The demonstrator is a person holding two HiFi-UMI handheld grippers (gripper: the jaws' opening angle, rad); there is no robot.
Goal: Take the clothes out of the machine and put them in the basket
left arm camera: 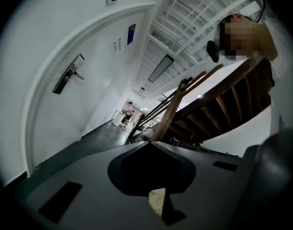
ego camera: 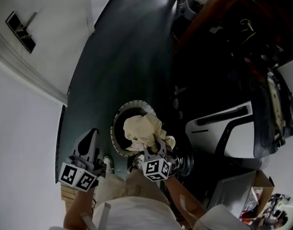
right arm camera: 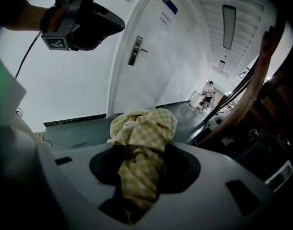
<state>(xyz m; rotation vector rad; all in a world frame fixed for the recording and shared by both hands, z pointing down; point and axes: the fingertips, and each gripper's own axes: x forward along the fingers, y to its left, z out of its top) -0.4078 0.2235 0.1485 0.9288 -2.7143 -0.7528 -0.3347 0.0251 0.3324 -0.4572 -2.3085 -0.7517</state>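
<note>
The right hand-held gripper (ego camera: 153,150) was clenched on a pale yellow checked cloth garment (ego camera: 141,128), which was bunched between its jaws and spilled out ahead of the tips. Just beyond those tips stood a round dark basket with a pale rim (ego camera: 124,107) on the dark floor (ego camera: 122,56), and the held garment hung over its opening. The left hand-held gripper (ego camera: 91,138) was to the left of the right one and apart from it, jaws closed together and empty. A white machine casing (ego camera: 232,138) stood to the right of the right hand-held gripper.
</note>
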